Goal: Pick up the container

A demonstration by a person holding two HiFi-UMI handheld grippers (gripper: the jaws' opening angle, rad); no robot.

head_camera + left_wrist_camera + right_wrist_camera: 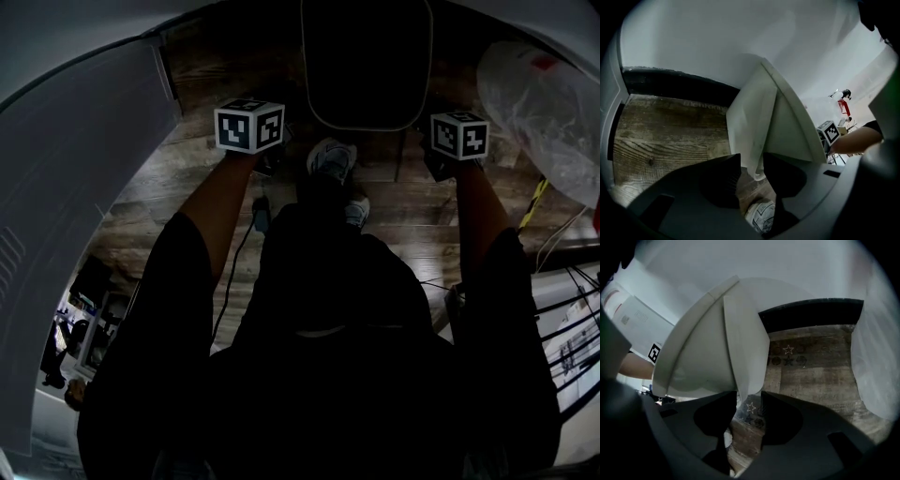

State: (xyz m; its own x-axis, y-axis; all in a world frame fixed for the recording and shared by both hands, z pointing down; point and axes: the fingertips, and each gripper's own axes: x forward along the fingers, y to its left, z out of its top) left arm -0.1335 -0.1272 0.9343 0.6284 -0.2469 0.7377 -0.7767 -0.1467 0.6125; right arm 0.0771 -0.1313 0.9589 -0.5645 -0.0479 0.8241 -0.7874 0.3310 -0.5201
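The container (366,61) is a white bin with a dark inside, and it lies in front of the person's shoes in the head view. My left gripper (270,155) is at its left rim under its marker cube, and my right gripper (439,157) is at its right rim. In the left gripper view the container's white side flange (757,117) runs down between the jaws of the left gripper (752,164), which are shut on it. In the right gripper view the other flange (743,352) fills the gap of the right gripper (749,399) the same way. Whether the bin is off the floor I cannot tell.
A wood-plank floor (187,187) lies below. A big white curved surface (75,187) stands at the left. A clear plastic bag (548,108) bulges at the upper right, with cables (534,202) and a wire rack (572,323) below it. The person's shoe (332,159) is close behind the bin.
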